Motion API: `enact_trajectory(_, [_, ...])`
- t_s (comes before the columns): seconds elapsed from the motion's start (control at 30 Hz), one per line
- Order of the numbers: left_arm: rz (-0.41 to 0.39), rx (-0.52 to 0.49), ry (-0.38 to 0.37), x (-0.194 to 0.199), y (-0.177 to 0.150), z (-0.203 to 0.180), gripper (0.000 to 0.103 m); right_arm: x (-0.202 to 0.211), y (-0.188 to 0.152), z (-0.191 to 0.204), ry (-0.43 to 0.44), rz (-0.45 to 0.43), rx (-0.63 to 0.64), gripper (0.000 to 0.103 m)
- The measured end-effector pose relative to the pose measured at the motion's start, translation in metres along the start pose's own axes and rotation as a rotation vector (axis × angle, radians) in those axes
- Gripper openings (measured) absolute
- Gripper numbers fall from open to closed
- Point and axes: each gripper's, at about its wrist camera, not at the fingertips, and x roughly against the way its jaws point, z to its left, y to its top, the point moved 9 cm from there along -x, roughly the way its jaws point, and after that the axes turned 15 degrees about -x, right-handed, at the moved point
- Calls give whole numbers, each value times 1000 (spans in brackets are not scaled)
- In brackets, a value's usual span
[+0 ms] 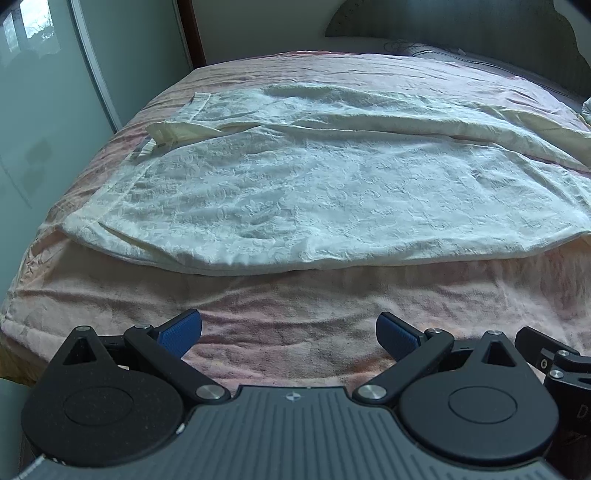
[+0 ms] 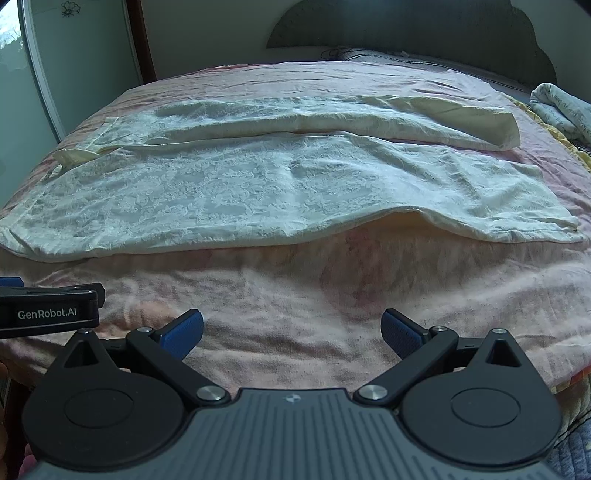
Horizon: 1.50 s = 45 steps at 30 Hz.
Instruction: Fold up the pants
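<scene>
Cream-white patterned pants (image 1: 295,184) lie spread across the pink bed cover (image 1: 288,314), waistband at the left, both legs running to the right. In the right wrist view the same pants (image 2: 258,184) show the far leg ending at a cuff (image 2: 506,129) and the near leg's hem (image 2: 554,225). My left gripper (image 1: 289,332) is open, hovering over bare cover short of the pants' near edge. My right gripper (image 2: 291,332) is open too, equally short of the pants. Nothing lies between either pair of blue pads (image 1: 181,332).
A grey-green wardrobe door (image 1: 55,92) stands left of the bed. A padded headboard (image 2: 406,33) backs the bed. A bunched light blanket (image 2: 561,107) sits at the far right. The left gripper's body (image 2: 48,310) shows at the left edge of the right wrist view.
</scene>
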Motion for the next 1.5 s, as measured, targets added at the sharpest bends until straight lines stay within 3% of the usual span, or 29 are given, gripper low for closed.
enact_trajectory(1.07, [-7, -14, 9, -4, 4, 11, 102, -7, -2, 3, 18, 23, 0, 103])
enact_trajectory(1.2, [-38, 0, 41, -5, 20, 37, 102, -10, 29, 15, 90, -19, 57, 103])
enact_trajectory(1.37, [-50, 60, 87, -17, 46, 84, 102, -17, 106, 66, 288, -147, 253, 103])
enact_trajectory(1.5, [-31, 99, 95, -38, 65, 118, 102, -65, 161, 120, 448, -44, 421, 103])
